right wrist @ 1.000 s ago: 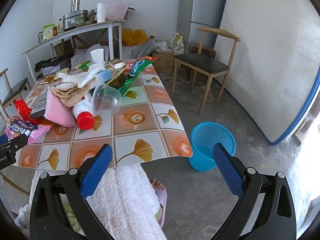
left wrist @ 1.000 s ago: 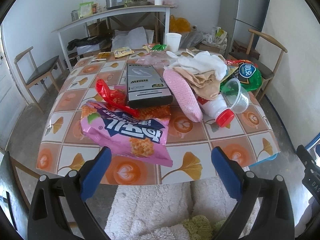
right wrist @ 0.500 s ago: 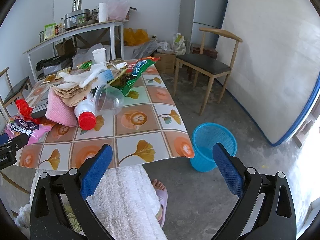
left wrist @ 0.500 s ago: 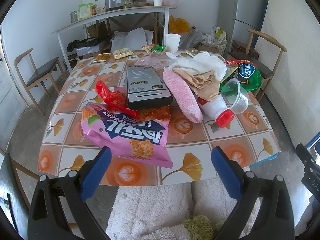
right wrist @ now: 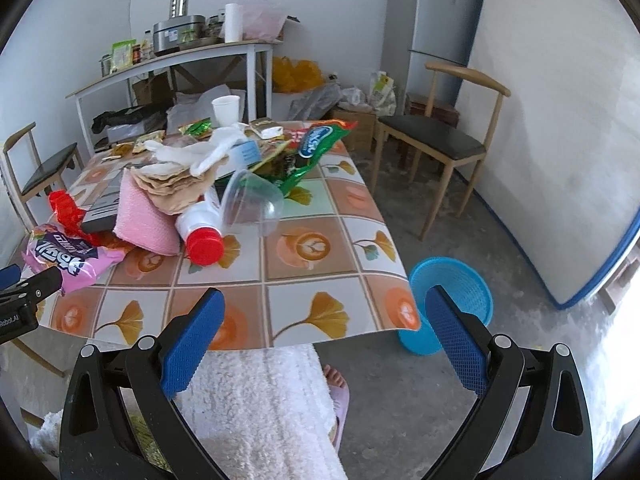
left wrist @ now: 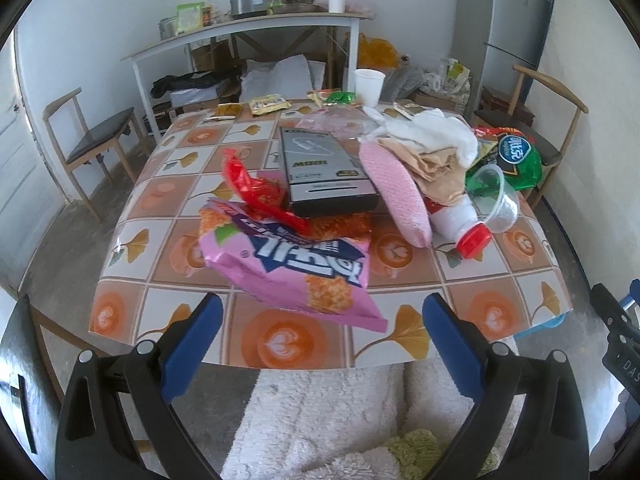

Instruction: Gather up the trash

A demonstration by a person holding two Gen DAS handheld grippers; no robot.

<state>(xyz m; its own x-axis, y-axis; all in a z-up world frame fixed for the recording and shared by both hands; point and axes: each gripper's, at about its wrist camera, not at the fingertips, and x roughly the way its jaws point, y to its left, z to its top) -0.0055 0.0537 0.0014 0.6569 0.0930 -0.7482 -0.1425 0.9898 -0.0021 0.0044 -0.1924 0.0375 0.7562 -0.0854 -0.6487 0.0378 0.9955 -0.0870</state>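
Left wrist: left tongs (left wrist: 322, 330) wide open, empty; right tongs (right wrist: 324, 326) likewise.

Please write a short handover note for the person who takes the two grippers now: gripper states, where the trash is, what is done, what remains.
Left gripper: open, empty, facing the pink snack bag at the near table edge.
Right gripper: open, empty, over the near edge.
Red-capped bottle, clear cup and green bag lie on the table.
Blue basket stands on the floor right of the table.
Done: nothing visibly. Left: all trash.
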